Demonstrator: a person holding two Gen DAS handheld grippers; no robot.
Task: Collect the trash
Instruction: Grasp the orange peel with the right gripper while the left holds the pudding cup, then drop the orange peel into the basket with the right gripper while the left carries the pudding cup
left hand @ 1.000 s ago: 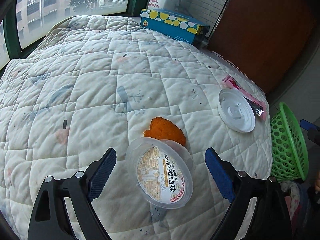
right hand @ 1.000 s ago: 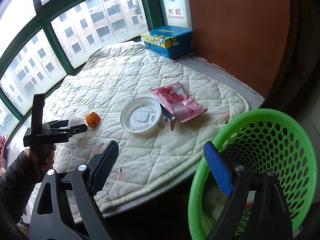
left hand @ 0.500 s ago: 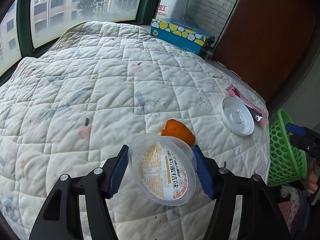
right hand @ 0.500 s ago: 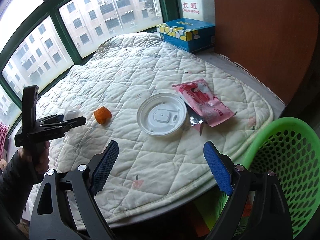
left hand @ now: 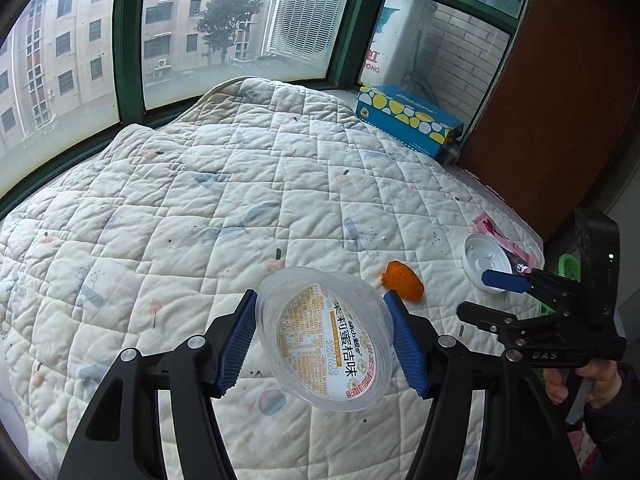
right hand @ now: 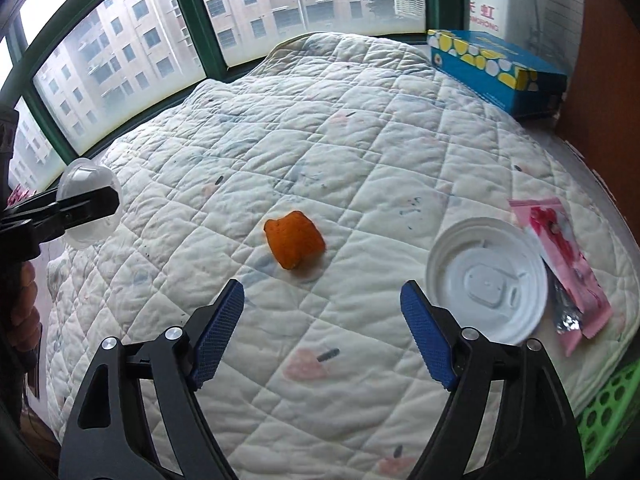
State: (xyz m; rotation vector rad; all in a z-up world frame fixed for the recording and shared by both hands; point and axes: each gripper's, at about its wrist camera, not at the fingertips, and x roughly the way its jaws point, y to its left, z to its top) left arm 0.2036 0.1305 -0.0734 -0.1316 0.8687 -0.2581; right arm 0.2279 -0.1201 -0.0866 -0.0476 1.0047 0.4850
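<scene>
Above the quilt (left hand: 200,200), left fingers (left hand: 236,344) clamp the clear cup (left hand: 324,336); right fingers (right hand: 218,334) gape, narrowing, empty.

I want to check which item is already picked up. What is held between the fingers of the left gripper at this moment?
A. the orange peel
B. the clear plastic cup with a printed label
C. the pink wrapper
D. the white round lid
B: the left gripper has its blue pads pressed on both sides of the clear plastic cup, while the orange peel, white round lid and pink wrapper lie on the quilt.
</scene>
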